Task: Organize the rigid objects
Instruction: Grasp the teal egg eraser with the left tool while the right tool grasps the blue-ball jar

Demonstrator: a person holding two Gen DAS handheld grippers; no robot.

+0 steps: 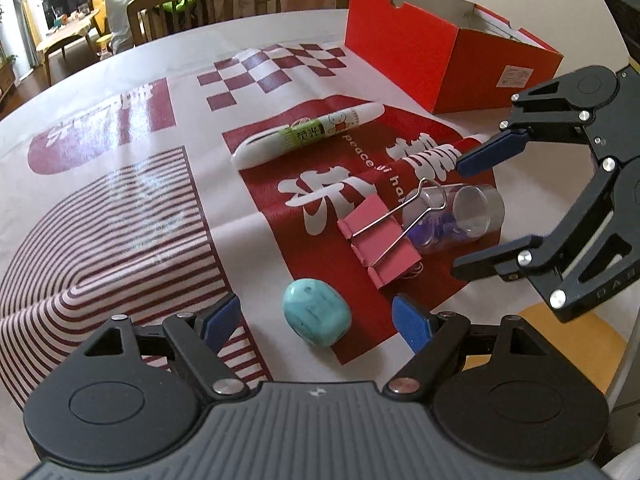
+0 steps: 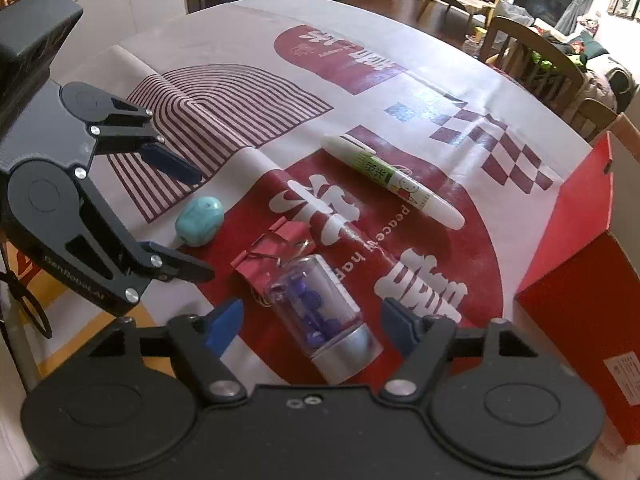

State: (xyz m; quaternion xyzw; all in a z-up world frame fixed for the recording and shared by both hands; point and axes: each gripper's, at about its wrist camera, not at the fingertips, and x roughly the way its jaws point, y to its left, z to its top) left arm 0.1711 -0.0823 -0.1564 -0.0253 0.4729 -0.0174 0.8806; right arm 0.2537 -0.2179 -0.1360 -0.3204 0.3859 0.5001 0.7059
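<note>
A turquoise stone (image 1: 316,314) lies on the patterned cloth between the blue pads of my left gripper (image 1: 318,322), which is open with a gap on each side. In the right wrist view the left gripper (image 2: 187,220) straddles the stone (image 2: 199,220). A clear jar of blue pushpins (image 2: 316,312) lies on its side between the fingers of my right gripper (image 2: 312,328), open and not touching it. From the left wrist, the right gripper (image 1: 468,212) brackets the jar (image 1: 452,216). A pink binder clip (image 1: 380,240) rests against the jar, and a white pen (image 1: 308,134) lies farther back.
An open red cardboard box (image 1: 440,64) stands at the back right of the table, close beside my right gripper (image 2: 580,280). The red-and-white cloth (image 1: 120,200) covers the round table. Wooden chairs (image 1: 180,4) stand past its far edge.
</note>
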